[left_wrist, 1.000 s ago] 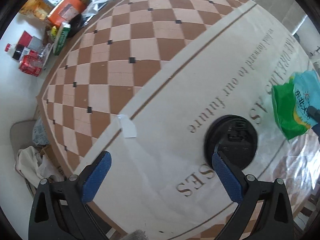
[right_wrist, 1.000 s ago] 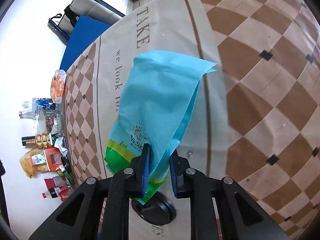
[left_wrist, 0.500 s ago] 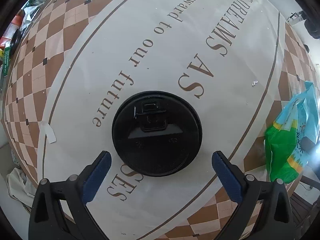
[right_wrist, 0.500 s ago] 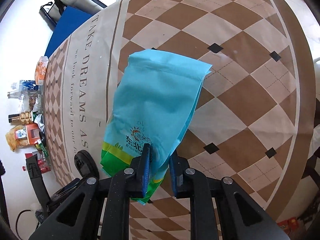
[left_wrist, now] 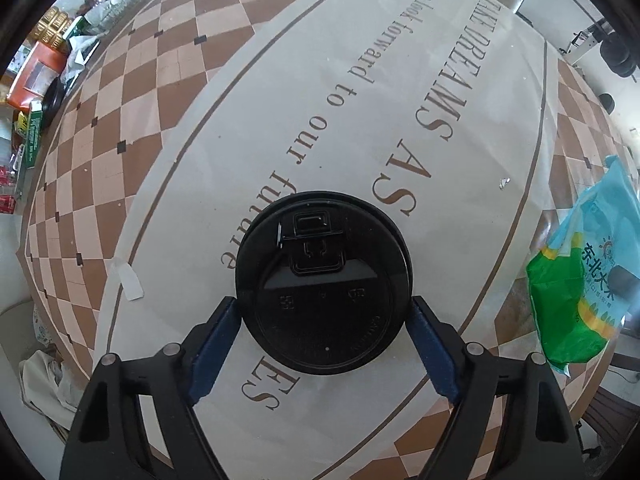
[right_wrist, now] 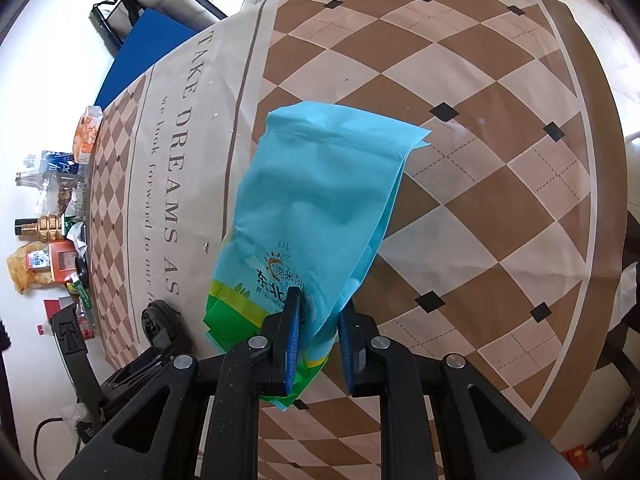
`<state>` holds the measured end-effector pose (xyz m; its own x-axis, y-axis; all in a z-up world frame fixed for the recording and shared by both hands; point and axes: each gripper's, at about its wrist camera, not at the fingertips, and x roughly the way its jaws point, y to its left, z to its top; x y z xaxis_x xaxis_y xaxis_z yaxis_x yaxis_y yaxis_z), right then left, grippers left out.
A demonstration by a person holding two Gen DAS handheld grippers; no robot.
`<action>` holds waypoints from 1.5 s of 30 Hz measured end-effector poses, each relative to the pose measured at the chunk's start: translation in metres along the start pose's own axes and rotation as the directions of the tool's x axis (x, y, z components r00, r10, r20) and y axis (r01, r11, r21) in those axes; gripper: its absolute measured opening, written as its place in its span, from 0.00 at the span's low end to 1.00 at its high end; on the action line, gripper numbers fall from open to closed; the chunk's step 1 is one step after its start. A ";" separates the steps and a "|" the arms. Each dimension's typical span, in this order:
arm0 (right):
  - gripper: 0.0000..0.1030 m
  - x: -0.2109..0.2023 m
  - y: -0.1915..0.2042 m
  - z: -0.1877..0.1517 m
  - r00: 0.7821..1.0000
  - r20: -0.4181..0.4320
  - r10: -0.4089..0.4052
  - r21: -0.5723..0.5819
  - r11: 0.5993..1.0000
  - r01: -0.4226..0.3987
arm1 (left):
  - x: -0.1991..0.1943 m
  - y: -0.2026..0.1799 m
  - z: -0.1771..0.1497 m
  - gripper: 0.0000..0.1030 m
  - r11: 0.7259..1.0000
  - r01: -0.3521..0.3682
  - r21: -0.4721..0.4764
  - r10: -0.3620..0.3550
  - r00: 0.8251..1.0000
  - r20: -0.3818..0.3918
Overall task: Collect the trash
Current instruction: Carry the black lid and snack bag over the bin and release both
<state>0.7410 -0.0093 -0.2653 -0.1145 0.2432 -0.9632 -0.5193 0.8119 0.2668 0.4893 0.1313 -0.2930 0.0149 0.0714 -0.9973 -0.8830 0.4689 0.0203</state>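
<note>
A black plastic cup lid (left_wrist: 324,284) lies flat on the patterned tablecloth (left_wrist: 360,100). My left gripper (left_wrist: 322,312) has closed onto it, both blue pads touching its rim. The lid also shows at the lower left of the right wrist view (right_wrist: 160,322). My right gripper (right_wrist: 320,312) is shut on a blue and green plastic bag (right_wrist: 316,204) and holds it above the table. The bag also shows at the right edge of the left wrist view (left_wrist: 580,280).
Bottles, an orange box and snack packs (left_wrist: 44,80) crowd the far left table edge, also seen in the right wrist view (right_wrist: 48,248). A small white paper scrap (left_wrist: 130,286) lies left of the lid. A blue mat (right_wrist: 144,48) lies beyond the table.
My left gripper has moved in over the lid and its fingers have closed from wide open onto the lid's rim. My right gripper keeps holding the bag, shifted slightly.
</note>
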 end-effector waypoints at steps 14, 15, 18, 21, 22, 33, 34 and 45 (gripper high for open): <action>0.16 -0.038 0.042 -0.055 0.996 0.035 0.083 -0.122 0.989 -0.078 | -0.100 0.031 -0.056 0.80 0.999 0.026 0.039 -0.033 0.978 0.207; 0.16 -0.042 0.045 -0.062 0.995 0.037 0.090 -0.130 0.988 -0.084 | -0.105 0.036 -0.063 0.80 0.999 0.029 0.041 -0.037 0.976 0.216; 0.16 -0.053 0.053 -0.091 0.993 0.046 0.108 -0.149 0.984 -0.100 | -0.117 0.055 -0.086 0.80 0.998 0.034 0.054 -0.046 0.969 0.241; 0.16 -0.062 0.060 -0.125 0.991 0.054 0.124 -0.163 0.980 -0.114 | -0.125 0.077 -0.111 0.80 0.997 0.044 0.065 -0.060 0.964 0.259; 0.16 -0.064 0.063 -0.138 0.990 0.059 0.129 -0.167 0.979 -0.117 | -0.128 0.084 -0.122 0.80 0.996 0.049 0.071 -0.066 0.962 0.265; 0.16 -0.057 0.072 -0.333 0.987 0.071 0.141 -0.110 0.985 -0.132 | -0.126 0.181 -0.268 0.80 0.985 0.104 0.138 -0.134 0.964 0.232; 0.16 -0.051 0.073 -0.354 0.988 0.060 0.141 -0.100 0.986 -0.135 | -0.121 0.190 -0.280 0.80 0.985 0.103 0.140 -0.133 0.967 0.219; 0.15 0.068 0.046 -0.535 0.979 -0.199 0.052 -0.076 0.995 -0.068 | -0.006 0.241 -0.358 0.80 0.988 0.135 0.075 -0.135 0.991 -0.006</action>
<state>0.2564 -0.2395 -0.3365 -0.3077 0.1741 -0.9354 -0.5736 0.7505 0.3283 0.1083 -0.0707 -0.3069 0.1308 0.0020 -0.9914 -0.8350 0.5393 -0.1091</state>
